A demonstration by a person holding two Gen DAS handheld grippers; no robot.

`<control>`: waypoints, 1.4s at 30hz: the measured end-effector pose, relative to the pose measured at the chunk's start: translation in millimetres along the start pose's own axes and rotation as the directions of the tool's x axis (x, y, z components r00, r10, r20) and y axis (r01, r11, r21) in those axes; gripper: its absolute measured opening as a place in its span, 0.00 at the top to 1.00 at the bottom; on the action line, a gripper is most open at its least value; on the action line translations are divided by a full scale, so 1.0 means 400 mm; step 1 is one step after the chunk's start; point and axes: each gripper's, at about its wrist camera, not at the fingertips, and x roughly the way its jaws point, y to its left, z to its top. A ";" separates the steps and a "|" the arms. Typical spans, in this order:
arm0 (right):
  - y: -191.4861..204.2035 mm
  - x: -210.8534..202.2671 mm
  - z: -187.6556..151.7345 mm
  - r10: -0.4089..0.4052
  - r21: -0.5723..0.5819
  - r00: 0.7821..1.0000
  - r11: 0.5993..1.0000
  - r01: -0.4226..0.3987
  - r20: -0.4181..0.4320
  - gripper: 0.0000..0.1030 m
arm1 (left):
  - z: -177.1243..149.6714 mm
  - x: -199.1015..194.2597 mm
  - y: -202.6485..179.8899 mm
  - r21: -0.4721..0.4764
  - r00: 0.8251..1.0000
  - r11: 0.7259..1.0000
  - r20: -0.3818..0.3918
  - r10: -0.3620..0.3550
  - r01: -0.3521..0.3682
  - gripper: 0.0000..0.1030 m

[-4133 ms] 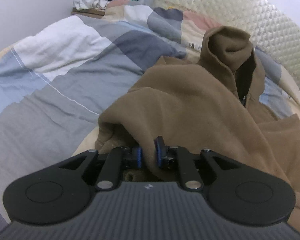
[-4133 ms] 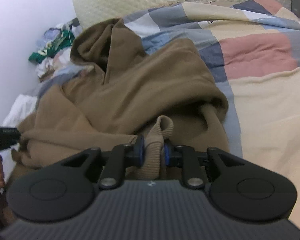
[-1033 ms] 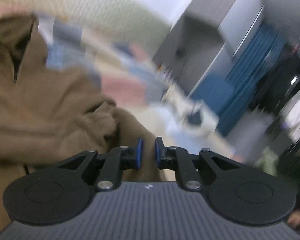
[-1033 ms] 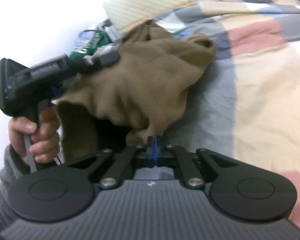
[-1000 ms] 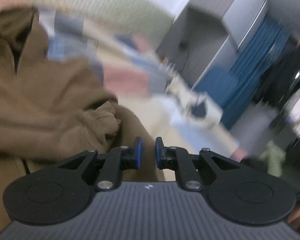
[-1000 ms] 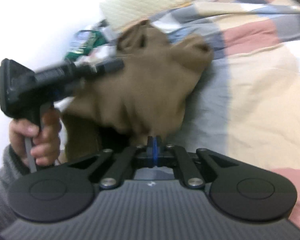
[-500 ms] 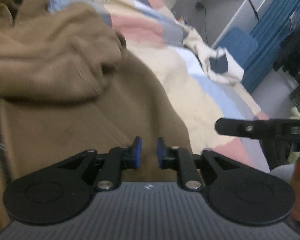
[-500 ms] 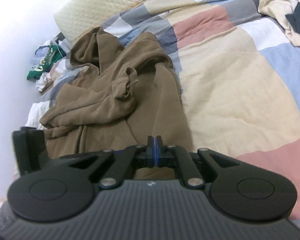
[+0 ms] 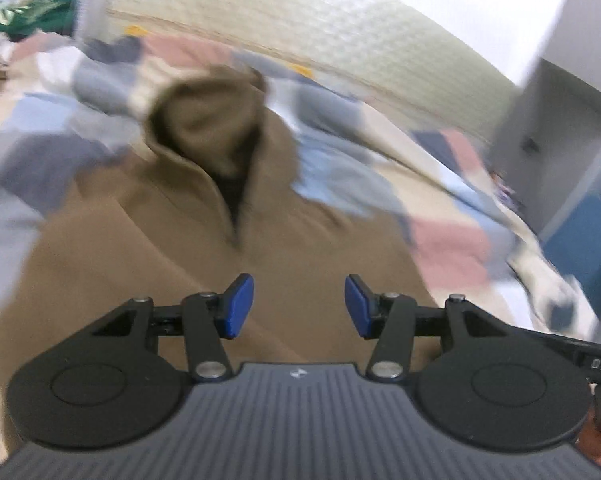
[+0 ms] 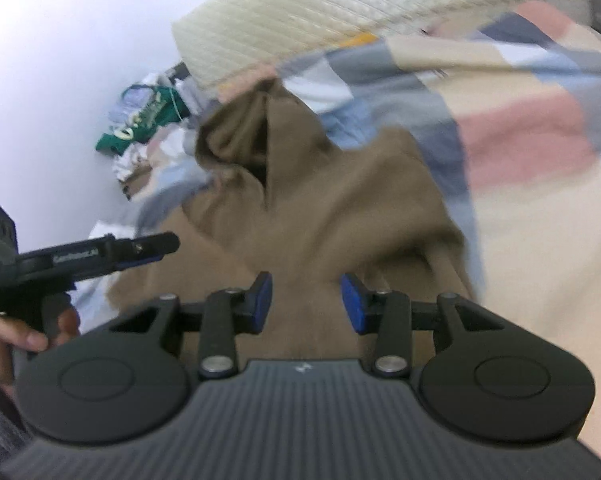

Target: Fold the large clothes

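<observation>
A brown hoodie [image 9: 148, 248] lies spread on the bed, hood [image 9: 208, 120] toward the headboard, zip opening down its middle. It also shows in the right wrist view [image 10: 340, 208]. My left gripper [image 9: 299, 306] is open and empty above the hoodie's lower body. My right gripper [image 10: 306, 303] is open and empty, also over the lower body. The left gripper shows in the right wrist view [image 10: 148, 250] at the left, held by a hand. Both views are motion-blurred.
The bed has a patchwork duvet [image 10: 528, 140] in pink, blue, grey and cream. A quilted cream headboard [image 9: 340, 40] stands at the back. A pile of clothes with a green item [image 10: 140, 128] sits beside the bed. A grey wardrobe [image 9: 556, 128] and blue curtain stand right.
Both grippers have opened from shut and let go of the hoodie. Both now point along the hoodie toward the hood, and the hoodie lies flatter than before.
</observation>
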 end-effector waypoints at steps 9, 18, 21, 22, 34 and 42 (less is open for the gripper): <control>0.066 0.491 0.335 0.015 -0.032 0.999 0.999 -0.014 0.044 0.47 | 0.323 0.271 0.198 0.025 0.987 0.994 0.128 0.101 -0.105 0.39; 0.063 0.864 0.563 0.048 0.017 0.998 0.999 -0.049 0.030 0.47 | 0.466 0.512 0.234 0.146 0.991 0.989 0.135 -0.013 -0.007 0.38; 0.082 0.939 0.593 0.012 -0.021 1.000 1.000 -0.012 0.013 0.47 | 0.473 0.562 0.223 0.157 0.991 0.987 0.137 0.010 -0.031 0.38; 0.086 0.962 0.600 -0.019 -0.039 1.000 0.999 0.019 0.004 0.48 | 0.476 0.577 0.220 0.150 0.991 0.988 0.131 0.018 -0.038 0.38; 0.102 1.020 0.621 -0.061 -0.079 0.998 0.995 0.059 -0.027 0.91 | 0.512 0.584 0.227 0.077 0.992 0.992 0.084 0.093 -0.100 0.80; 0.124 0.748 0.597 0.062 -0.152 0.993 0.987 -0.046 0.102 0.92 | 0.463 0.331 0.190 0.026 0.981 0.999 0.190 0.030 -0.036 0.82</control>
